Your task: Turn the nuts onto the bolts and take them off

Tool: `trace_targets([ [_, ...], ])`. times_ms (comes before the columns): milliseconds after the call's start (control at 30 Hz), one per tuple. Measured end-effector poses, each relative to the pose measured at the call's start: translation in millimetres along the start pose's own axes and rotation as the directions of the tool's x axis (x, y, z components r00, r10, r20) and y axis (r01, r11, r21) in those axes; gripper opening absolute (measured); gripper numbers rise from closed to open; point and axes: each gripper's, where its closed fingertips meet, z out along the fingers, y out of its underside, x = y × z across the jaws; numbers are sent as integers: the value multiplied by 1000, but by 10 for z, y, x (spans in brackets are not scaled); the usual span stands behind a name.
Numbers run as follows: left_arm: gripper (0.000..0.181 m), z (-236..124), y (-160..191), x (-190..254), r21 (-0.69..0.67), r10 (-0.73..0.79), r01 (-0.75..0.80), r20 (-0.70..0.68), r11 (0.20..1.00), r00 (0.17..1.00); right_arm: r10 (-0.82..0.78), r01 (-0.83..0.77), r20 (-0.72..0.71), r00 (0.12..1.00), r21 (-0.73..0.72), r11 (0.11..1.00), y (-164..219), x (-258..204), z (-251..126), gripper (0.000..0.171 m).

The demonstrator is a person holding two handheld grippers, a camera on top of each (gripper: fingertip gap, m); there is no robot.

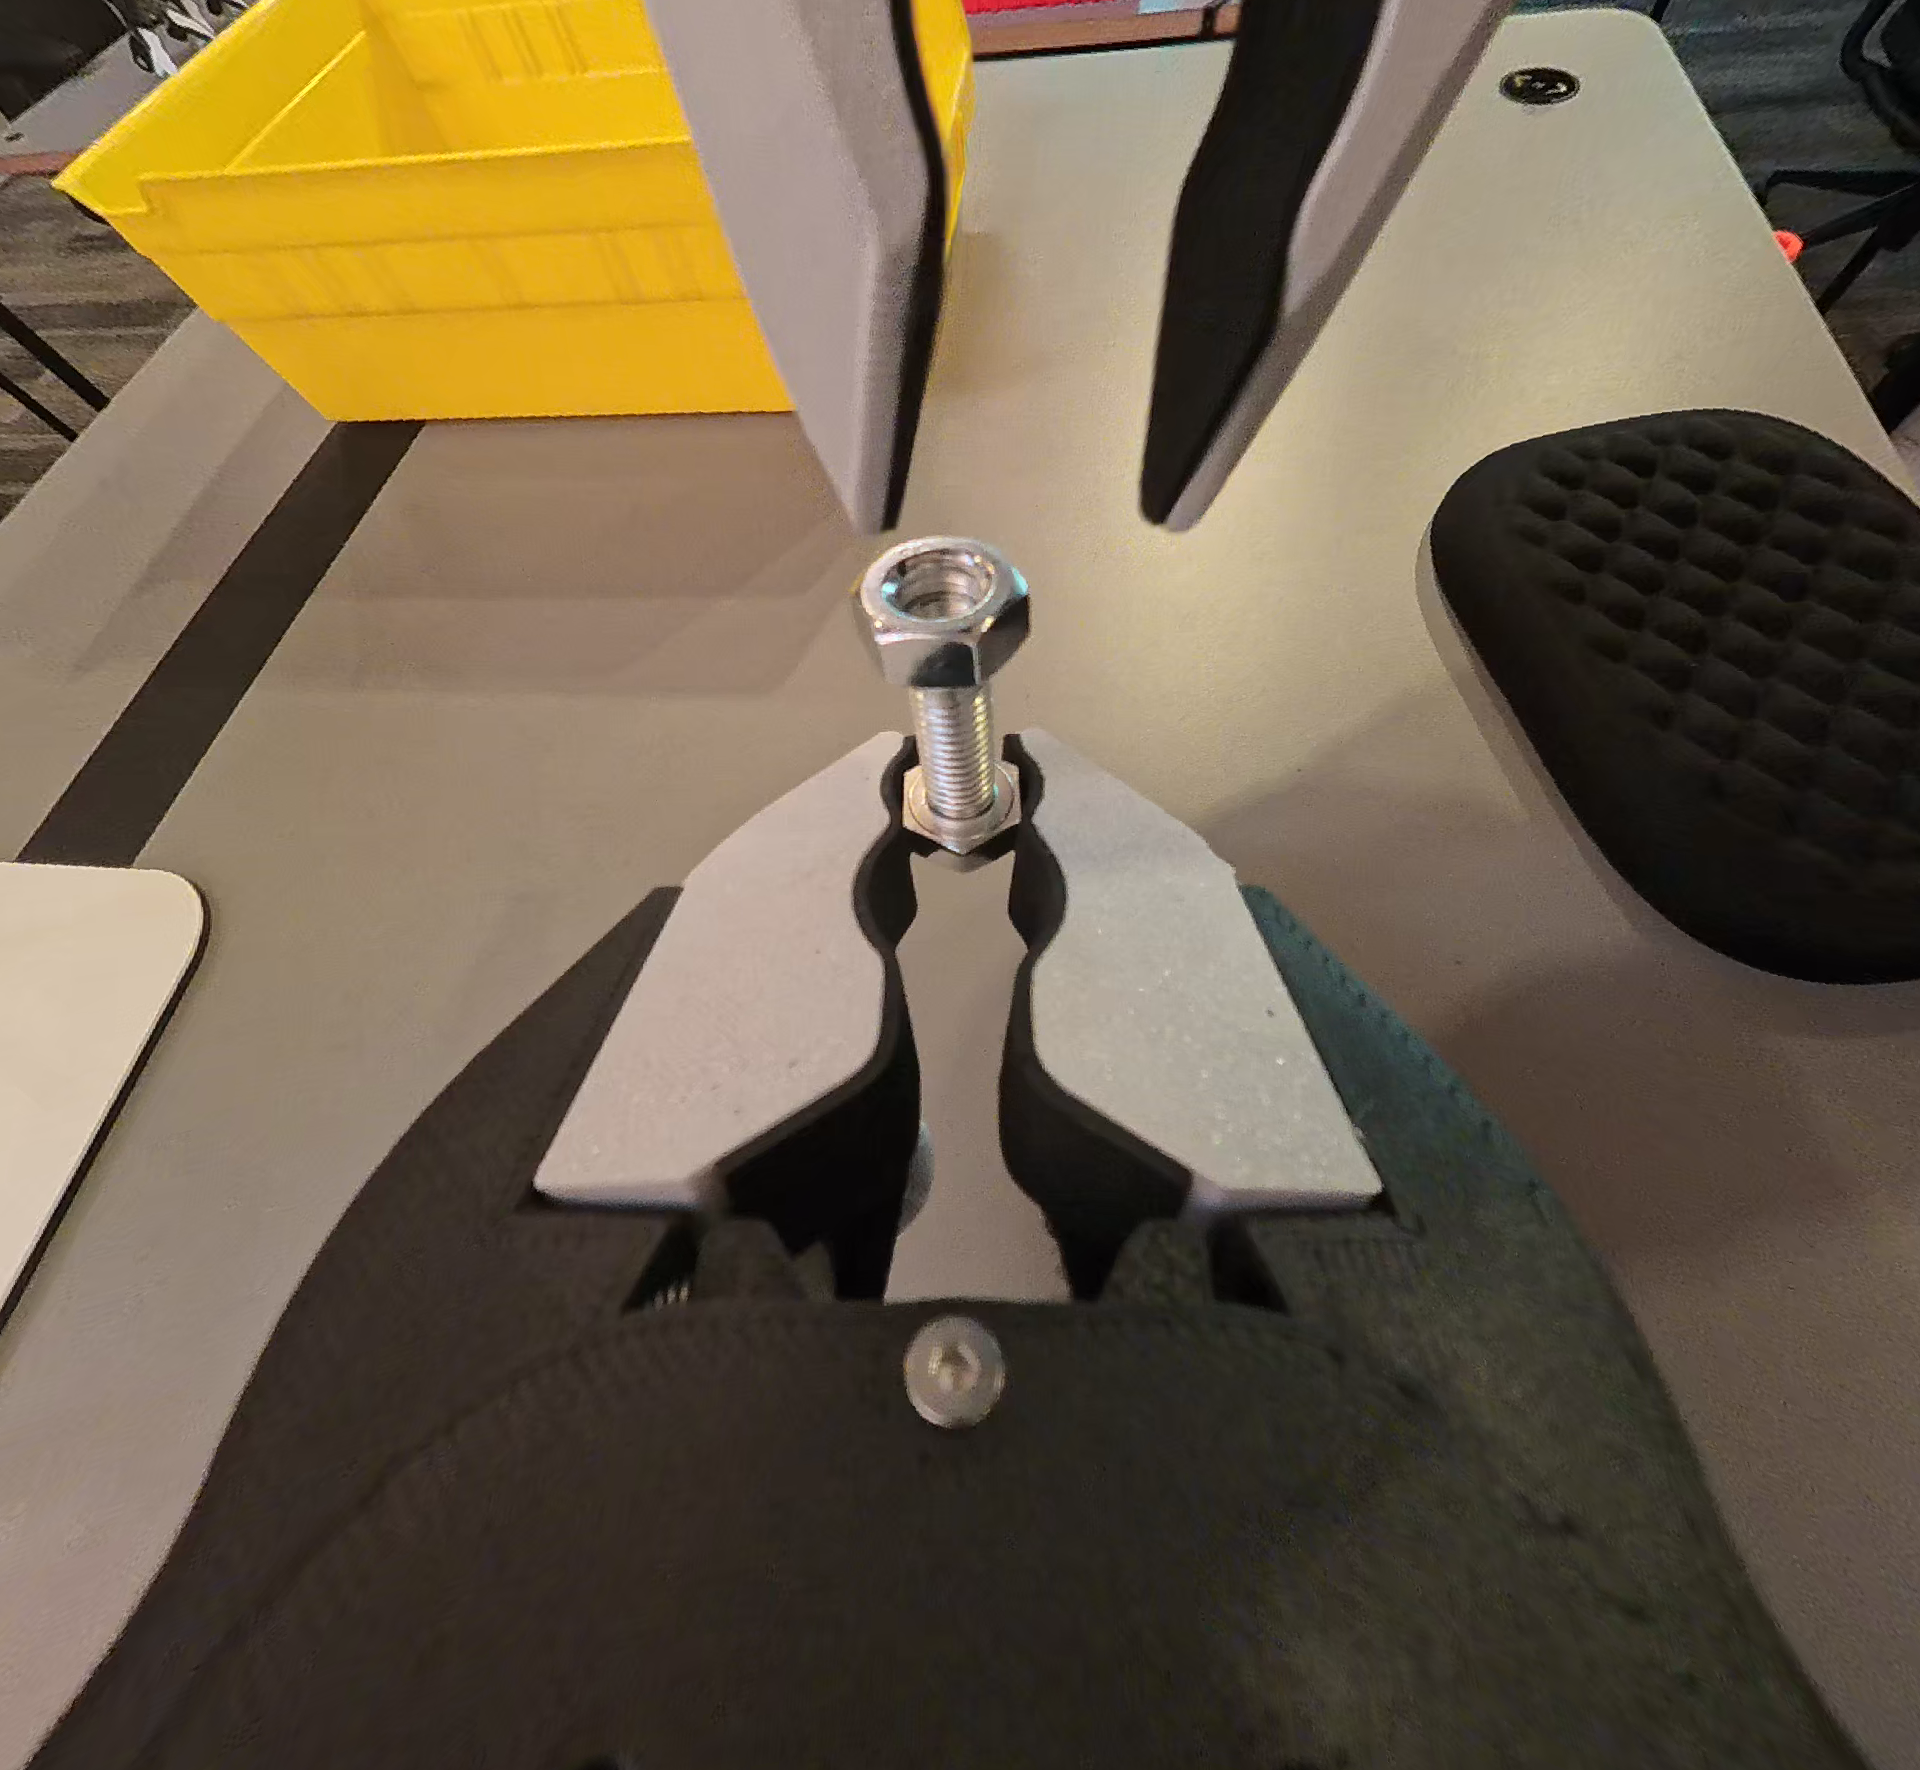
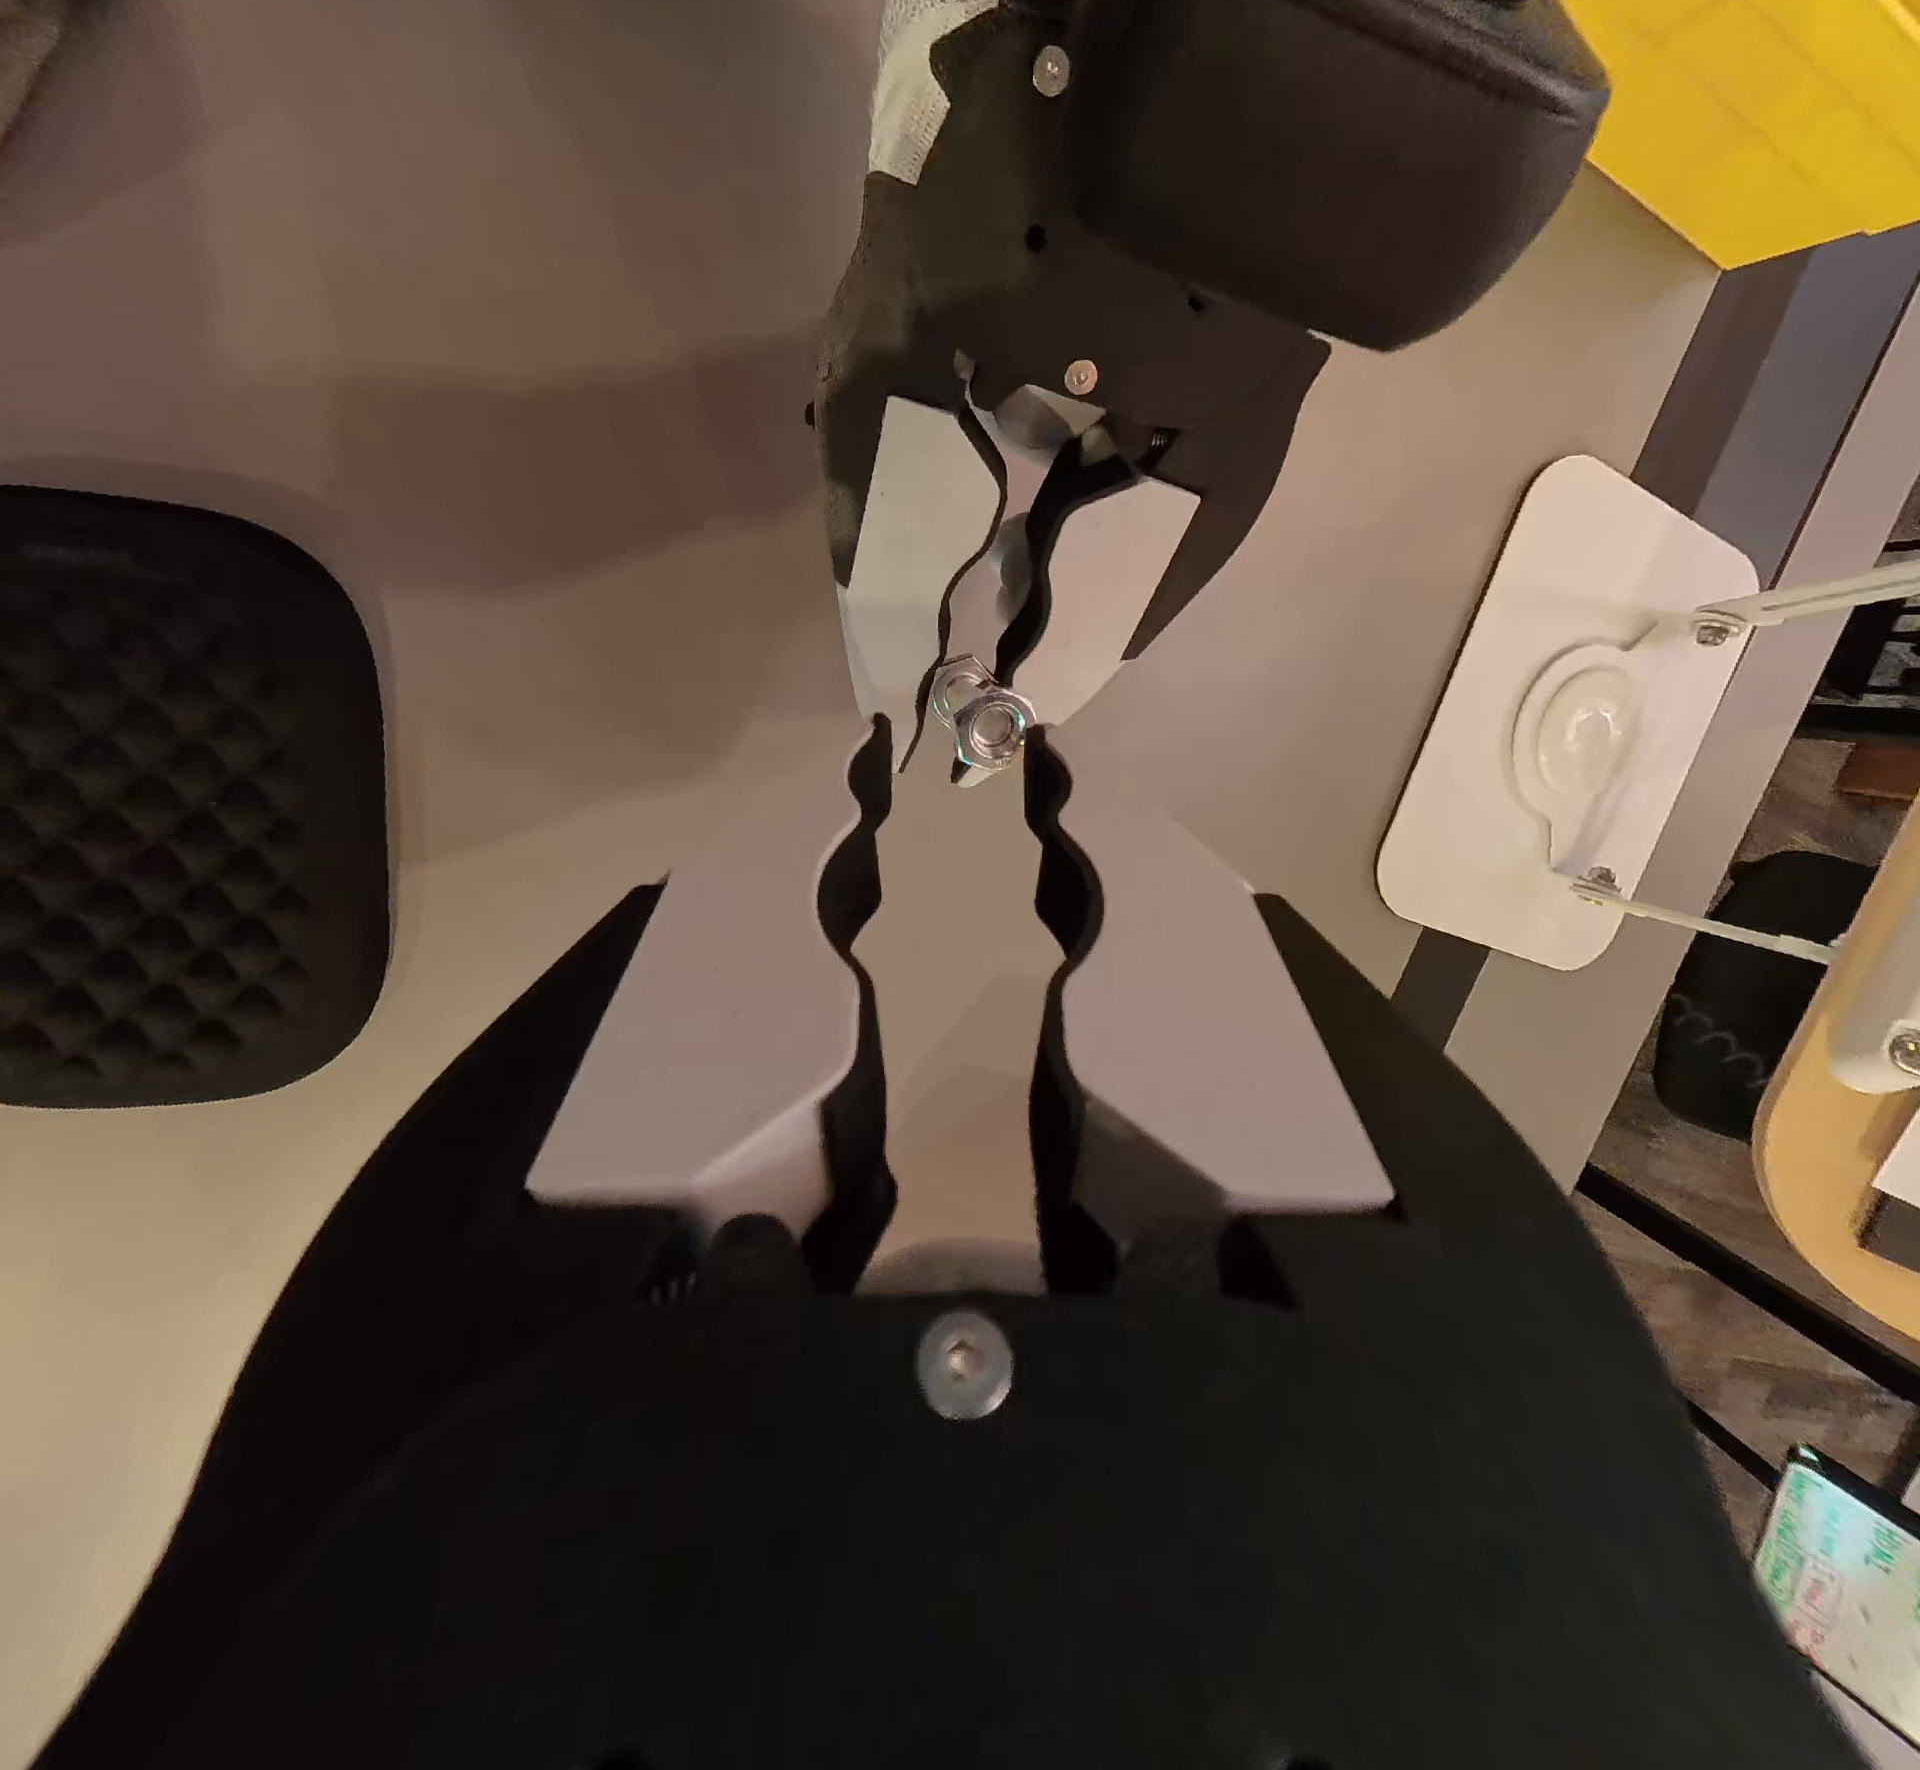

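The nut point(image 1: 942, 608) sits at the far tip of the bolt point(image 1: 954, 764), only just engaged on the thread, with bare thread showing between it and the bolt's head. The bolt stands upright, its long axis rising out of the left gripper point(image 1: 958, 790), whose 2 fingers are clamped on the hex head and hold the whole piece above the worktop point(image 1: 1351, 349).

The right gripper point(image 1: 1023, 515) hangs directly over the nut, pointing down along that same axis. Its fingers are spread apart with nothing between them, tips just clear of the nut's top face, 1 tip nearly over the nut's left rim and the other further off to the right. In the right wrist view the nut point(image 2: 992, 728) lies just beyond the gap between the right gripper's point(image 2: 956, 733) tips, slightly right of centre. The coming move, as I judge it, turns on that alignment: a short descent along the bolt's axis, with a small shift so the nut is centred.

Room is open. The yellow bin point(image 1: 447, 203) stands well behind and left, the black textured pad point(image 1: 1704, 681) well to the right, and the worktop around the bolt is bare.
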Motion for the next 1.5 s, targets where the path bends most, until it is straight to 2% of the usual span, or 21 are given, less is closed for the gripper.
trace_targets([
  [167,14,15,-9,32,-3,14,-14,-3,1000,1000,-6,6,5,1000,-28,1000,53,21,95,23],
  [300,14,11,-7,26,-6,23,-23,3,1000,1000,-1,1,18,1000,-26,1000,48,26,121,15],
  [433,14,2,-7,-36,-1,14,-14,31,1000,999,86,-86,9,996,-34,996,58,81,124,15],
  [533,14,7,15,-99,-3,9,-9,64,1000,998,213,-213,-4,977,-40,976,75,131,149,15],
  [700,14,20,59,-229,5,2,-3,136,1000,991,444,-446,-53,894,-41,894,120,215,200,16],
  [833,14,49,97,-273,8,0,-1,169,1000,986,635,-638,-88,768,-18,770,158,241,245,16],
  [967,14,86,104,-233,7,23,-24,173,1000,985,710,-712,-82,700,-8,702,158,177,255,16],
  [1000,14,93,99,-210,11,20,-22,159,1000,987,710,-712,-69,700,-2,702,130,150,250,20],
  [1033,14,95,95,-202,16,15,-18,154,1000,988,702,-705,-81,708,-8,709,136,139,241,34],
  [1167,14,83,84,-186,39,-14,9,122,999,992,604,-607,-99,791,5,795,86,142,123,48],
  [1333,14,72,76,-122,67,-20,16,62,998,998,395,-398,-94,914,-14,917,7,159,-45,43],
  [1500,14,33,31,-23,109,-27,30,-27,994,999,72,-73,-14,997,-71,995,-44,72,-98,34],
])
